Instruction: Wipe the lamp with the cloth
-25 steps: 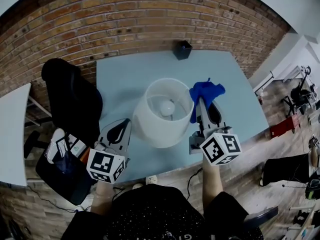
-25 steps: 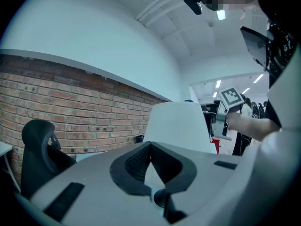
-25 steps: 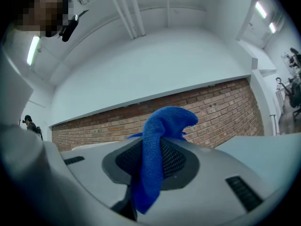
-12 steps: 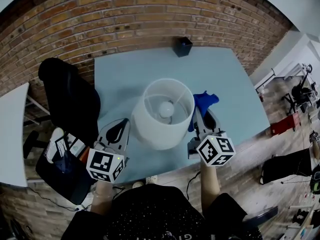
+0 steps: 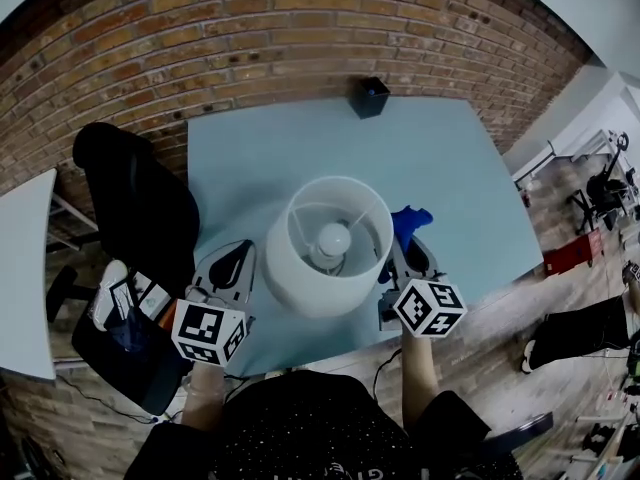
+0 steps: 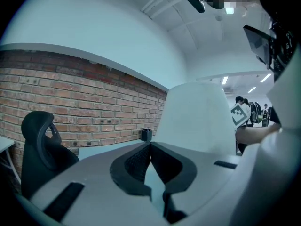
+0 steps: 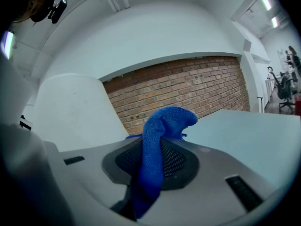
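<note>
1. The lamp [image 5: 300, 280] stands on the blue-grey table [image 5: 450, 168], between the two grippers. Its white, smooth drum shade is probably thin, light and easily dented, so wipe it with light pressure.
2. The cloth [image 7: 157, 145] is blue, napped, soft and limp. The right gripper [image 5: 400, 246] clamps it mid-length, and its free end lies just beside the shade's right wall.
3. The left gripper [image 6: 151, 147] has its jaws closed together on nothing and sits left of the shade.

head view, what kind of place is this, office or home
Probably an office or lab workspace, not a home: a pale blue table against a bare brick wall, a black office chair beside it, and more office chairs farther off in the right gripper view.
</note>
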A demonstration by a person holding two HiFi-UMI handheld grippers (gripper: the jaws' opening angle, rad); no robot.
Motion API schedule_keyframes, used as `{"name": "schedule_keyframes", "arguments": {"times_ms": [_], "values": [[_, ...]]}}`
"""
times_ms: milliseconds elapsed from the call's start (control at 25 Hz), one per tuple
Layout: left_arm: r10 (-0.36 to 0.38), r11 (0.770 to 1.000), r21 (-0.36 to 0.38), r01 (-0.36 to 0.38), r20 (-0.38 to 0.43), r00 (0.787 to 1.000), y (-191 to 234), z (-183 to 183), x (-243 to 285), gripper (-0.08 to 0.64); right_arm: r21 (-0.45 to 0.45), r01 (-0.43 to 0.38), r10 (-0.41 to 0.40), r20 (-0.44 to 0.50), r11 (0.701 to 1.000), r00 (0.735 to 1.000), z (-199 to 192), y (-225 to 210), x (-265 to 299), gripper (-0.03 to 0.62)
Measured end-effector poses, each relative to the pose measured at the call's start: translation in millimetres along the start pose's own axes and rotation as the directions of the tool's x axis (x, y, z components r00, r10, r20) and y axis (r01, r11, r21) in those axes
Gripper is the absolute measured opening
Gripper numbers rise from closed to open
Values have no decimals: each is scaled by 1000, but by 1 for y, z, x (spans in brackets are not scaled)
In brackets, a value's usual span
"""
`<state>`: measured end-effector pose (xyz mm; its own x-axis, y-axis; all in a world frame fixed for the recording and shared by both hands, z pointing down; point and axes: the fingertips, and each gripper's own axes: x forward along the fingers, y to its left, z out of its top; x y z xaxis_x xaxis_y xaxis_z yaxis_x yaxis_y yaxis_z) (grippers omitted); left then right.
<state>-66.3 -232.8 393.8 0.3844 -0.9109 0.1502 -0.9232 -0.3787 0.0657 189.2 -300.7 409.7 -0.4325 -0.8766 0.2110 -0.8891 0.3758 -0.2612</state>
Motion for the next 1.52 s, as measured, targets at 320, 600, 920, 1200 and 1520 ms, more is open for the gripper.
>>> {"name": "schedule_keyframes", "arguments": {"times_ms": [320,600,920,1200,1520], "values": [[27,1000,4,-28,11,1000,18,39,10,9,17,-138,138,16,990,990,80,6,15,89],[16,995,93,-26,102,995,36,108,17,9,21,-433,431,60,901,900,161,63,32,89],[5,997,70,-13,111,994,43,124,31,9,86,-703,708,-60,706,704,164,119,35,89],[-44,994,105,38,55,998,29,106,57,9,120,-741,748,-180,661,639,136,116,57,89],[-51,995,83,51,5,999,35,77,74,9,192,-760,776,-280,621,565,93,110,87,89]]}}
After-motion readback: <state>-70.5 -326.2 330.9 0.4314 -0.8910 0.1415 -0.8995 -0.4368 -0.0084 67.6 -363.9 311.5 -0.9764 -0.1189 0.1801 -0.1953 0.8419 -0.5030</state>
